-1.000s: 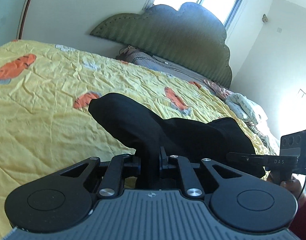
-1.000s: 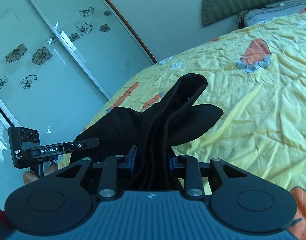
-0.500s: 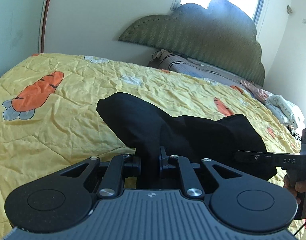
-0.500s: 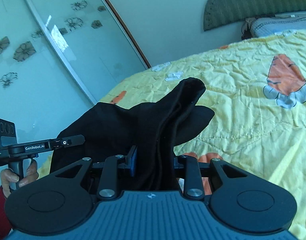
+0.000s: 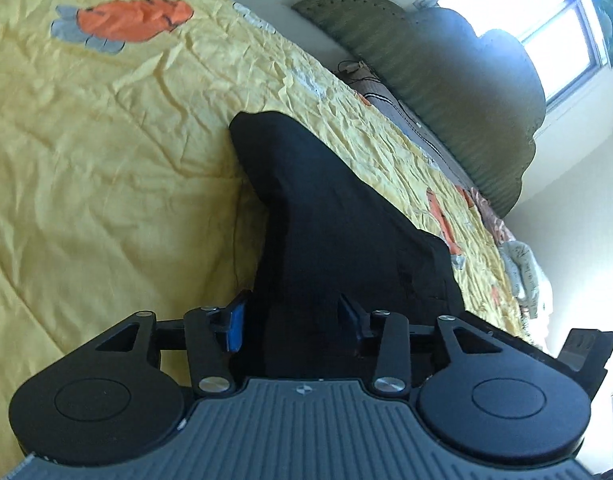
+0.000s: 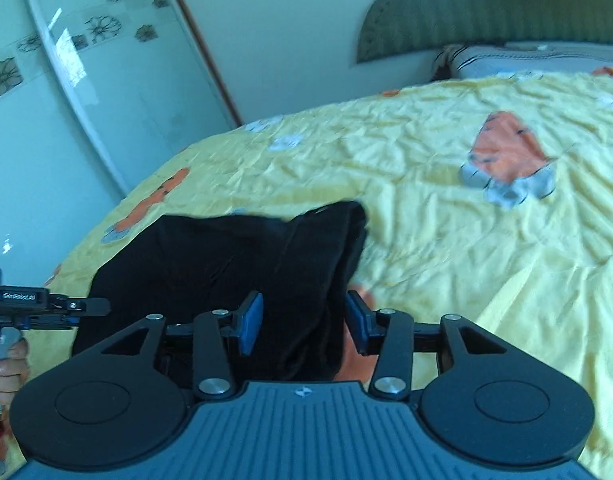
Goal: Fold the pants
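Black pants (image 5: 346, 216): lay bunched on a yellow quilt (image 5: 106, 184) printed with orange carrots, spread over the bed. One rounded end of the cloth reached away from the left gripper (image 5: 291, 322); in the right wrist view the same garment (image 6: 234, 264) sat in a wide folded mass near the bed's edge.
Left gripper: jaws had just been opening, parted, with cloth between them; the blue pad (image 5: 235, 326) stood clear of the fabric.
Right gripper (image 6: 302, 322): jaws had likewise just been opening, parted, with a fold of cloth between and a gap beside each blue pad (image 6: 250, 322).
Green headboard (image 5: 446, 88) and a window (image 5: 526, 12) stood beyond the bed; a glass sliding door (image 6: 66, 92) with flower prints stood beside it.
Person's hand (image 6: 4, 376) held the left gripper's handle.
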`<state>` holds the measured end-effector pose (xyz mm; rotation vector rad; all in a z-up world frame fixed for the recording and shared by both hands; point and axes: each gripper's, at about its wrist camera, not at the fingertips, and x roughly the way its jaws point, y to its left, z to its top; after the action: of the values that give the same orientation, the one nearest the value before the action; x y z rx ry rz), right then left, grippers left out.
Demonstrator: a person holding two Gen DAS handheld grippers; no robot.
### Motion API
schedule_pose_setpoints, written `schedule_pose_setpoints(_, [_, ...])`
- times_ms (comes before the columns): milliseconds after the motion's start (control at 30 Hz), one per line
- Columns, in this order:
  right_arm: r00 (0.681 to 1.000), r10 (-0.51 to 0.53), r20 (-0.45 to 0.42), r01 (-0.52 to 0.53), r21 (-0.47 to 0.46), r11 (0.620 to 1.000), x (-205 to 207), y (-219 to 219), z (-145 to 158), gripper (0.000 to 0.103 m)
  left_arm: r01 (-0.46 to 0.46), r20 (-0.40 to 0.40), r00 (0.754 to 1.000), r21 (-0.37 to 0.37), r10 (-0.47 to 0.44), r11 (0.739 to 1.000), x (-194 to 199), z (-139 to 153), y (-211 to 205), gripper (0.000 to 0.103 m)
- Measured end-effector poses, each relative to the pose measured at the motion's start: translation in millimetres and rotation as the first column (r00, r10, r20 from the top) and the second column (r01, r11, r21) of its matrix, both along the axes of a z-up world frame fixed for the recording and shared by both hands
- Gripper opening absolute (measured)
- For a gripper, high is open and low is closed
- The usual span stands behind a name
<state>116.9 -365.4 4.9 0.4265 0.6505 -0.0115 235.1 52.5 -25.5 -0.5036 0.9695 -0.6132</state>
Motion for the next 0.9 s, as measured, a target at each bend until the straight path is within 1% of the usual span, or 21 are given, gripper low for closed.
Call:
schedule_pose_setpoints(100, [0.998, -0.01, -0.06, 0.016, 0.1, 0.995, 4, -5, -17, 0.056, -0.022, -0.041, 0.999, -0.051, 0.02, 0.998, -3, -8, 6, 0.049])
schedule_pose_setpoints(133, [0.997, -0.026, -0.074, 0.037, 0.157, 0.987, 3, -9, -25, 0.056, -0.025, -0.063, 0.998, -0.067, 0.021, 0.997, -2, -9, 8, 0.038])
schedule_pose_setpoints(167, [0.997, -0.048, -0.052, 0.058, 0.218, 0.974, -1, -15, -30, 0.056, -0.035, -0.092, 0.995, -0.07, 0.029, 0.997, 0, -9, 10, 0.026])
schedule_pose_setpoints(200, [0.997, -0.057, -0.049, 0.069, 0.279, 0.958, -3, -20, -33, 0.056, -0.049, -0.12, 0.992, -0.073, 0.04, 0.996, 2, -9, 13, 0.021])
schedule_pose_setpoints(233, [0.998, -0.044, -0.047, 0.057, 0.337, 0.94, -4, -23, -36, 0.048, -0.062, -0.148, 0.988, -0.094, 0.048, 0.994, 3, -9, 17, 0.015])
schedule_pose_setpoints(267, [0.999, -0.022, -0.038, 0.035, 0.369, 0.929, -4, -22, -35, 0.041, -0.087, -0.188, 0.98, -0.133, 0.061, 0.987, 4, -9, 22, 0.013])
schedule_pose_setpoints(300, [0.999, -0.018, -0.035, 0.029, 0.348, 0.937, -5, -19, -31, 0.034, -0.115, -0.234, 0.97, -0.179, 0.071, 0.977, 4, -11, 28, 0.013])
schedule_pose_setpoints(333, [0.999, -0.016, -0.033, 0.025, 0.308, 0.951, -7, -15, -26, 0.034, -0.14, -0.262, 0.961, -0.196, 0.085, 0.971, 3, -13, 32, 0.013])
schedule_pose_setpoints(400, [0.999, -0.02, -0.035, 0.029, 0.274, 0.961, -9, -12, -21, 0.034, -0.158, -0.26, 0.958, -0.134, 0.119, 0.978, 1, -14, 29, 0.013])
schedule_pose_setpoints(467, [0.998, -0.022, -0.066, 0.038, 0.244, 0.969, -10, -10, -24, 0.04, -0.174, -0.265, 0.954, -0.104, 0.141, 0.979, -5, -16, 25, 0.013])
schedule_pose_setpoints(500, [0.997, -0.025, -0.073, 0.04, 0.213, 0.976, -12, -8, -24, 0.045, -0.176, -0.239, 0.959, -0.093, 0.15, 0.98, -8, -12, 25, 0.013])
schedule_pose_setpoints(533, [0.997, -0.047, -0.066, 0.057, 0.163, 0.985, -17, -4, -19, 0.05, -0.17, -0.184, 0.97, -0.054, 0.157, 0.984, -12, -2, 22, 0.013])
schedule_pose_setpoints(567, [0.996, -0.073, -0.049, 0.077, 0.088, 0.993, -23, 3, -11, 0.05, -0.162, -0.101, 0.982, 0.002, 0.161, 0.987, -18, 10, 18, 0.024])
schedule_pose_setpoints(600, [0.995, -0.1, -0.019, 0.099, -0.021, 0.995, -29, 13, 0, 0.05, -0.165, -0.007, 0.986, 0.073, 0.166, 0.984, -24, 23, 13, 0.025])
schedule_pose_setpoints(633, [0.992, -0.123, 0.018, 0.124, -0.123, 0.985, -33, 23, 11, 0.051, -0.175, 0.098, 0.982, 0.143, 0.162, 0.974, -31, 36, 5, 0.027])
schedule_pose_setpoints(667, [0.989, -0.129, 0.068, 0.141, -0.219, 0.965, -37, 34, 22, 0.051, -0.178, 0.202, 0.97, 0.209, 0.136, 0.961, -36, 48, -5, 0.035])
schedule_pose_setpoints(700, [0.99, -0.098, 0.099, 0.121, -0.262, 0.958, -38, 43, 28, 0.05, -0.174, 0.269, 0.957, 0.248, 0.105, 0.953, -38, 57, -14, 0.043])
schedule_pose_setpoints(733, [0.994, -0.036, 0.105, 0.064, -0.277, 0.959, -33, 50, 31, 0.05, -0.161, 0.307, 0.949, 0.262, 0.075, 0.952, -38, 63, -22, 0.059])
schedule_pose_setpoints(767, [0.996, 0.014, 0.087, 0.01, -0.275, 0.961, -26, 56, 31, 0.05, -0.153, 0.329, 0.942, 0.257, 0.063, 0.954, -35, 66, -30, 0.071])
schedule_pose_setpoints(833, [0.997, 0.066, 0.038, -0.054, -0.258, 0.965, -8, 65, 20, 0.048, -0.136, 0.321, 0.946, 0.265, 0.046, 0.955, -23, 61, -43, 0.074])
schedule_pose_setpoints(900, [0.998, 0.06, -0.019, -0.063, -0.23, 0.971, 9, 66, 4, 0.048, -0.137, 0.262, 0.964, 0.331, 0.049, 0.934, -10, 44, -55, 0.068])
